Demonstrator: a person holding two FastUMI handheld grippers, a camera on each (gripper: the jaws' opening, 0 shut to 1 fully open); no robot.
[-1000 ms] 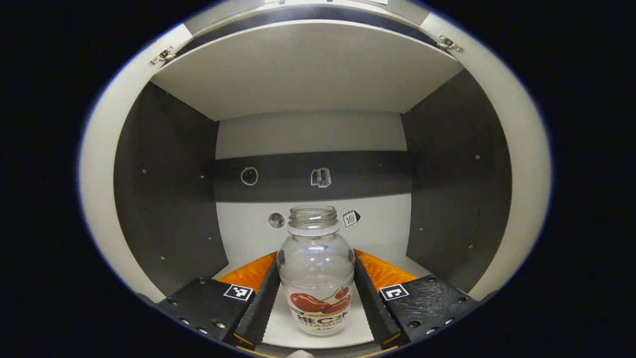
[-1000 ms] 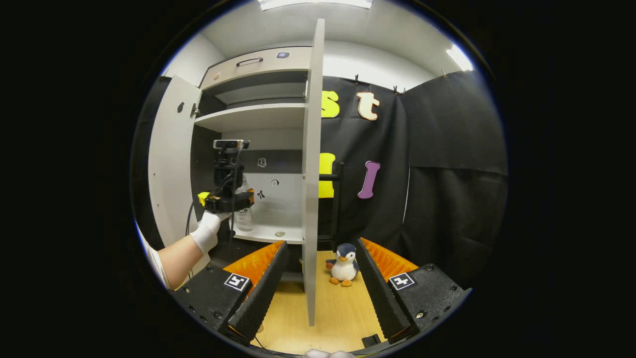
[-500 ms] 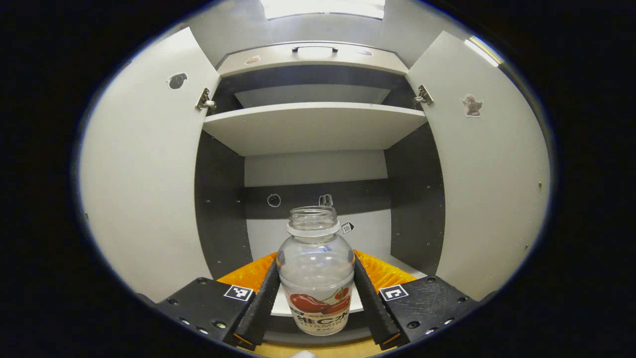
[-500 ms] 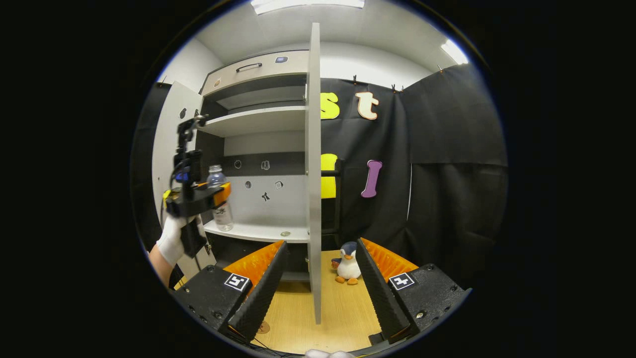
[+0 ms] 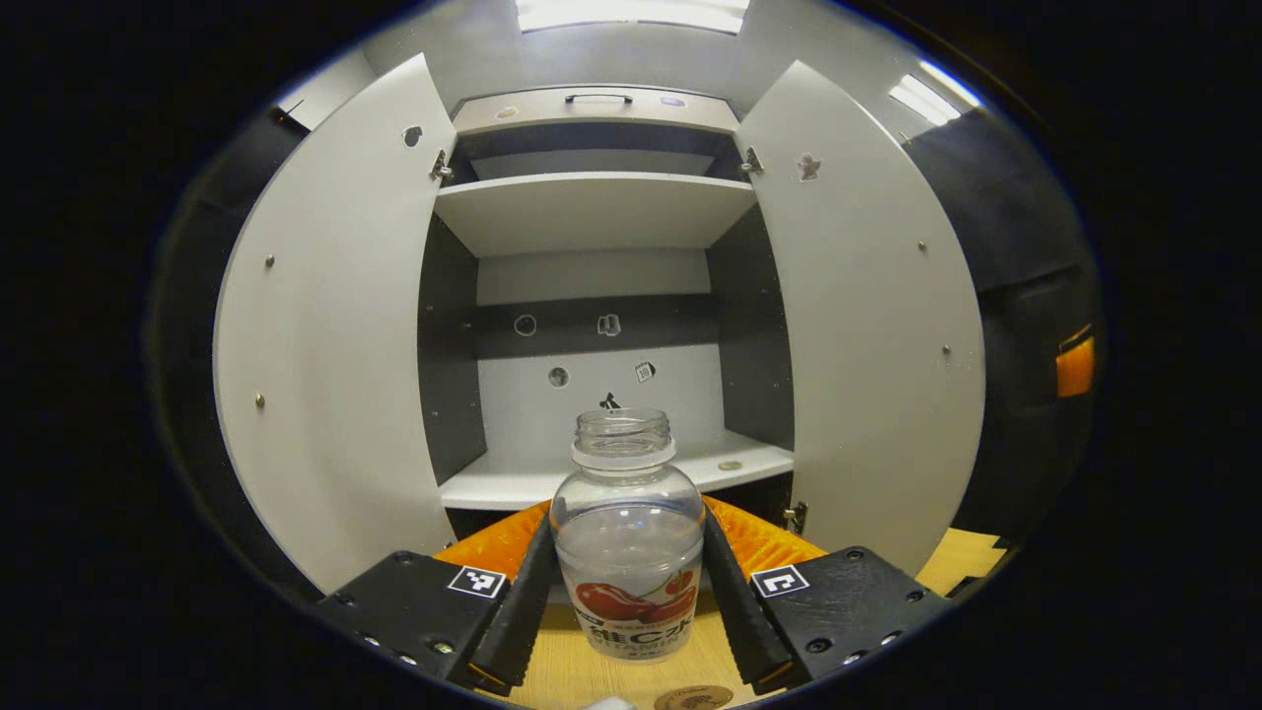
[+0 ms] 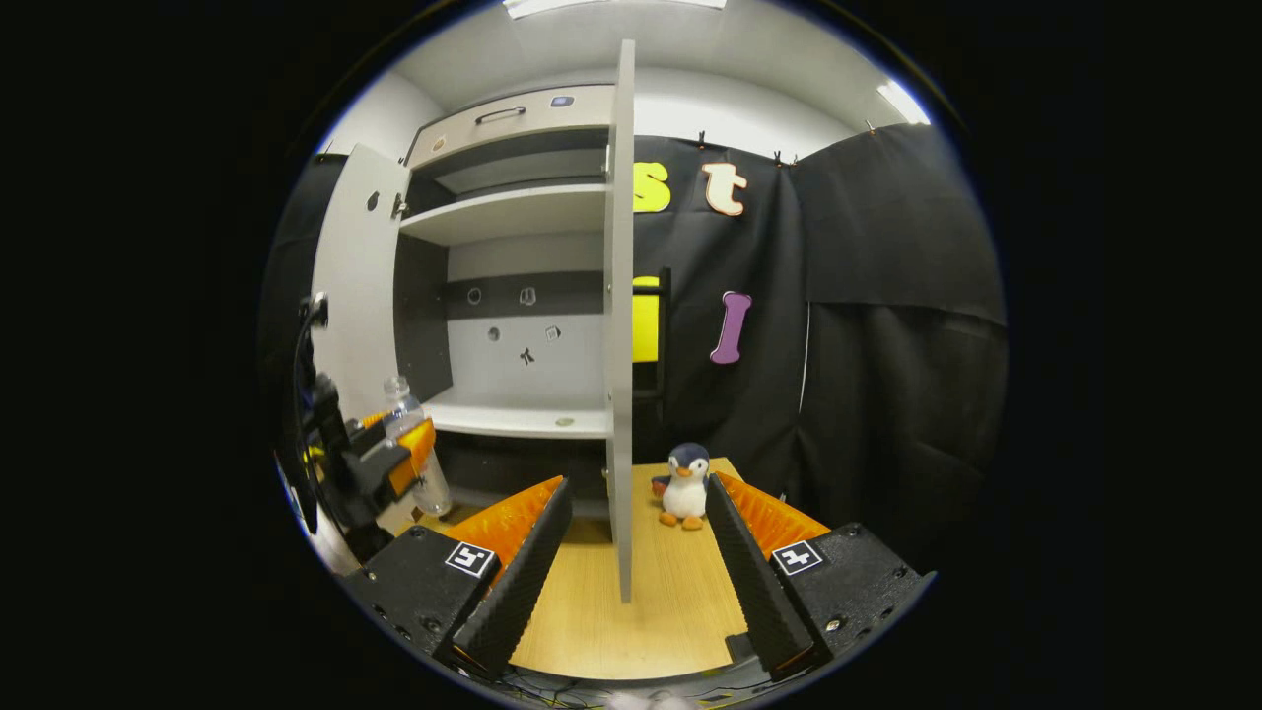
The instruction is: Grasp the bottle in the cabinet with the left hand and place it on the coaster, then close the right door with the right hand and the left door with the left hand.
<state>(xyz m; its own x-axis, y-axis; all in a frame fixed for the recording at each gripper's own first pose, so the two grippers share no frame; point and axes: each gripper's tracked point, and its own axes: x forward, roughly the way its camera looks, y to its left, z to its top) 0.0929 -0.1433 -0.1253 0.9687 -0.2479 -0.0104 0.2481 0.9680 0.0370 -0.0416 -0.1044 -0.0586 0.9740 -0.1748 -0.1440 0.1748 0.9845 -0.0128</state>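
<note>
Bottle point(image 5: 628, 537) clamped upright between both fingers of the left hand-held gripper point(image 5: 627, 592), clear of the cabinet point(image 5: 592, 212) and above the wooden surface point(image 5: 562, 666), mouth up and uncapped, likely kept level for a steady set-down. Coaster point(image 5: 693, 698) just below and slightly to one side, so a short lowering probably next. Right hand-held gripper point(image 6: 631, 552) spread wide, empty, facing the edge of the right door point(image 6: 619, 325), apparently staged for closing. Left door point(image 5: 335, 325) wide open too. Toy penguin point(image 6: 682, 485) beside the right door.
</note>
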